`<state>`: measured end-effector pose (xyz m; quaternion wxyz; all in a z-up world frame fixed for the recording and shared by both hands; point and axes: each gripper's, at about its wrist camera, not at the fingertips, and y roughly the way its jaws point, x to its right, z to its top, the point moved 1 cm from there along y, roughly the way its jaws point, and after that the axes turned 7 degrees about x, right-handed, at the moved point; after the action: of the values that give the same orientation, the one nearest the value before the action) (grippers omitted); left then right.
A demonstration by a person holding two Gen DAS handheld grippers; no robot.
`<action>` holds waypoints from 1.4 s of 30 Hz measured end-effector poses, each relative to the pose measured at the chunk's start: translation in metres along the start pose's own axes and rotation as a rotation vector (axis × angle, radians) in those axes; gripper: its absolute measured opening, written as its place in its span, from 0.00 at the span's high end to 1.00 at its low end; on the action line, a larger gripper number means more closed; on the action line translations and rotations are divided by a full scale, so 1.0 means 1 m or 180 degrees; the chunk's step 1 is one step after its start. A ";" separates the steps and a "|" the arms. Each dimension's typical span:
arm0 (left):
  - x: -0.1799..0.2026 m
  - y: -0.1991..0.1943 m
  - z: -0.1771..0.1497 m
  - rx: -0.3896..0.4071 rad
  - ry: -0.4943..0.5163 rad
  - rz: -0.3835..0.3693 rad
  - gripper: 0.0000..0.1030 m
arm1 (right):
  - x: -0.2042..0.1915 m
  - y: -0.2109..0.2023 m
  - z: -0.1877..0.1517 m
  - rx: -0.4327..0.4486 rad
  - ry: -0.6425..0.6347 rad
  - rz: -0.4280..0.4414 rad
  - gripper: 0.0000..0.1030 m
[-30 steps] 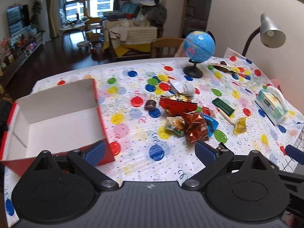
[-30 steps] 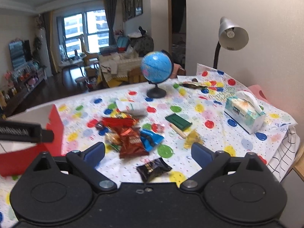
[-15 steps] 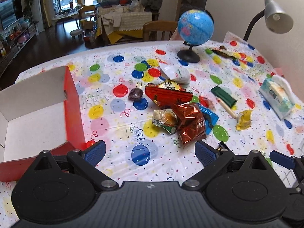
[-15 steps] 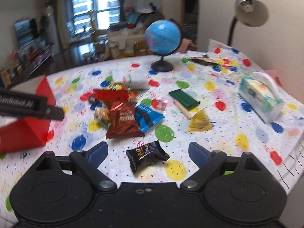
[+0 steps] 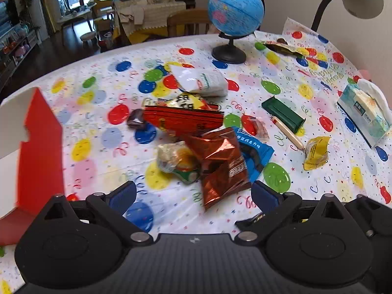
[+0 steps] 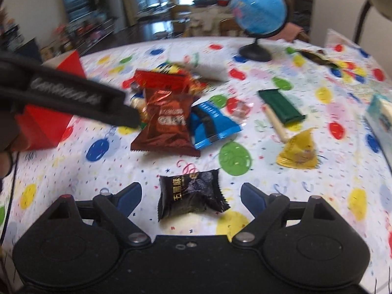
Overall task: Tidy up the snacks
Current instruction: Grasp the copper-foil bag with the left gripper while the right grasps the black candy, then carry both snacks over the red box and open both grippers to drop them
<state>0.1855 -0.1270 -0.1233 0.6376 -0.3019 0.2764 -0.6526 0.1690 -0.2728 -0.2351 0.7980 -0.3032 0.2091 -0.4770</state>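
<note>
My right gripper (image 6: 191, 193): jaws spread and closing, a black snack packet (image 6: 192, 194) flat on the bench (image 6: 73, 183) between them, untouched. My left gripper (image 5: 193, 193): jaws spread, the lower corner of a brown foil chip bag (image 5: 220, 161) between them, apart from the pads. Beyond: blue wrapper (image 5: 253, 153), red packet (image 5: 183, 120), white pouch (image 5: 201, 80). Left: red box (image 5: 40, 147), open. Right: yellow sachet (image 5: 316, 152), green bar (image 5: 283, 114), tissue box (image 5: 365, 115). Far: globe (image 5: 235, 12).

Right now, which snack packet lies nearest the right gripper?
The black packet, lying alone between the right gripper's closing jaws, untouched; every other packet lies farther up the table.
</note>
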 end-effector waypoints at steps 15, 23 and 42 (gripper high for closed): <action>0.008 0.060 0.016 -0.0363 -0.0285 -0.0105 0.03 | 0.011 0.034 -0.002 -0.0208 -0.0041 0.0320 0.17; 0.010 0.069 0.015 -0.0422 -0.0287 -0.0108 0.22 | 0.004 0.033 -0.002 -0.0188 -0.0212 0.0200 0.36; -0.010 0.030 0.011 -0.0233 -0.0299 -0.0239 0.67 | -0.002 -0.001 0.004 -0.0005 0.0052 -0.0017 0.49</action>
<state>0.2138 -0.1173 -0.1383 0.6135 -0.3655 0.2584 -0.6505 0.1703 -0.2706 -0.2309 0.7947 -0.3006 0.2151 -0.4815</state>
